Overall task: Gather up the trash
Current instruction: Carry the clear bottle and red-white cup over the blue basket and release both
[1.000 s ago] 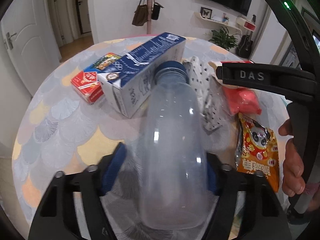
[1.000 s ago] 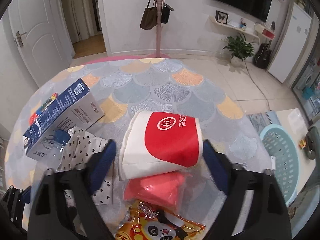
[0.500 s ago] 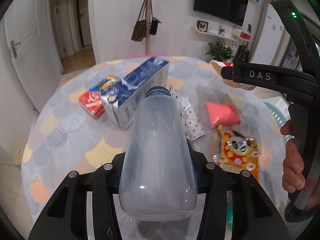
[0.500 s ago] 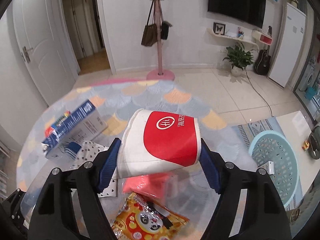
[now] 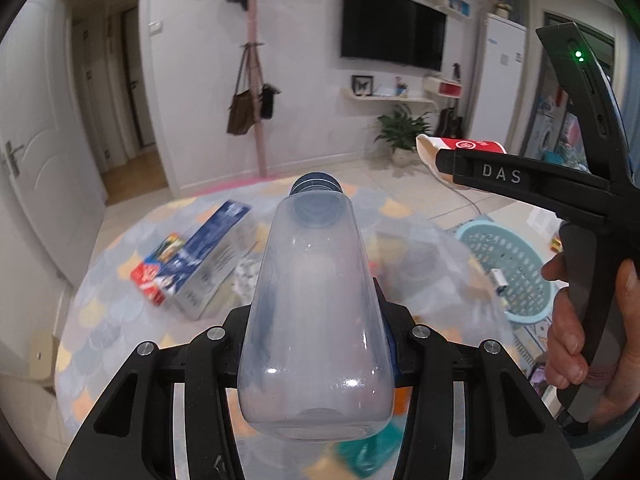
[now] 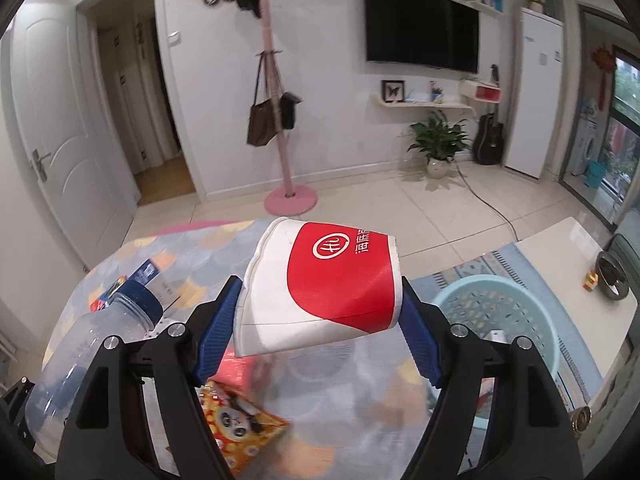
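Above the table, left gripper clamps bottle; right gripper clamps cup.

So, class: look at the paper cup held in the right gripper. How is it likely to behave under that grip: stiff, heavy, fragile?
The paper cup probably crushes easily: its wall already looks flattened and creased between the blue fingers. It is likely light, since it lies on its side in the grip and nothing spills. Squeezed harder, it may buckle and slip.

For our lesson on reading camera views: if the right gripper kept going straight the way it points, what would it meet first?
Probably the scale-patterned round table just beyond the crushed red-and-white paper cup that the right gripper holds, though depth is unclear.
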